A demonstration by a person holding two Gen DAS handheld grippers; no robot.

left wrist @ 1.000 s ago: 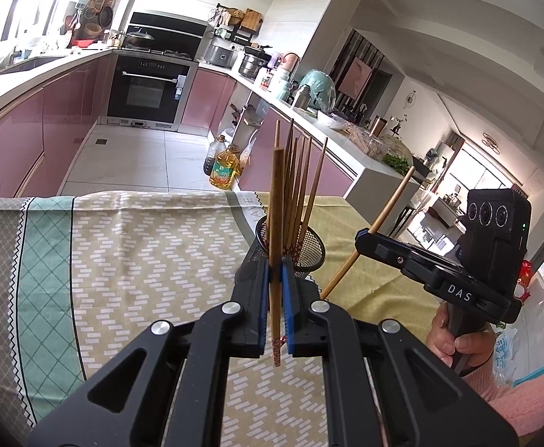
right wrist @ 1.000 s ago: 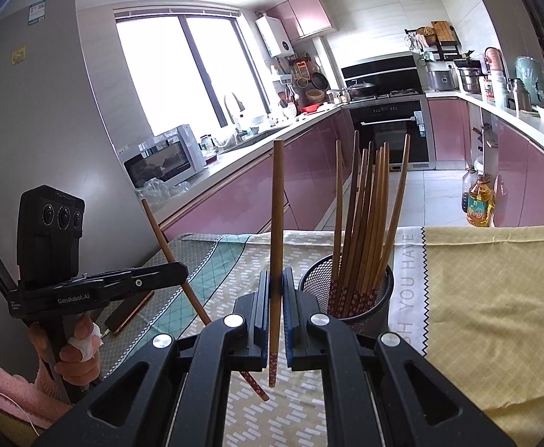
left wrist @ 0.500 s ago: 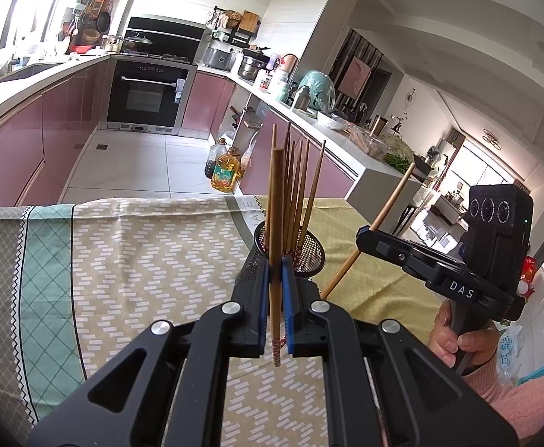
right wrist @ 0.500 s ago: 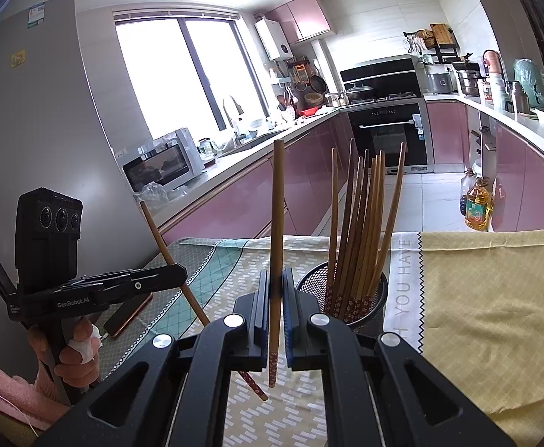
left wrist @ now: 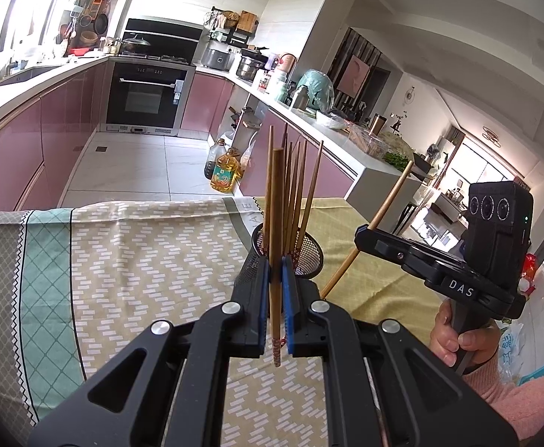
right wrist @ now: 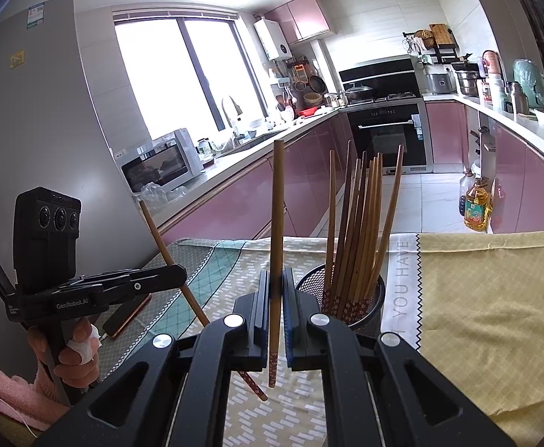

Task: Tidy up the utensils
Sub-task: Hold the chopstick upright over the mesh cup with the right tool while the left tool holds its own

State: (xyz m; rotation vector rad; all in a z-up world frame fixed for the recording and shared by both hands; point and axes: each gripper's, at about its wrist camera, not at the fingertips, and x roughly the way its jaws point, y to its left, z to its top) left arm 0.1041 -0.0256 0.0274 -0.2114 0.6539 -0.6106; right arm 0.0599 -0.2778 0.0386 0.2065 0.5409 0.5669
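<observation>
Left tongs (left wrist: 276,279) are clamped narrow on one wooden chopstick (left wrist: 276,201), held upright w/ its red-patterned end poking out below the blue pads (left wrist: 262,290). Right tongs (right wrist: 276,290) are likewise pinched tight on a second chopstick (right wrist: 277,216), also upright, patterned end hanging under the jaws. Just ahead of the left tongs, and ahead & slightly right of the right tongs, stands a black mesh holder (right wrist: 374,294) w/ a bunch of chopsticks (right wrist: 361,223) standing in it, patterned ends down, tops fanned out a bit. Holder sits on a tablecloth (left wrist: 152,253) w/ a beige zigzag print, a teal band off to the left of the left tongs and a yellow section to the right of the right tongs. In the left view the other tool shows off to the right, gripped by a hand (left wrist: 458,339) in a pink sleeve, its chopstick slanting up. In the right view the other tool is to the left, its chopstick tilted, and a phone (right wrist: 126,314) lies on the cloth below it. Beyond both tongs: pink kitchen cabinets, an oven (left wrist: 149,98), an oil bottle (left wrist: 225,173) on the floor.
</observation>
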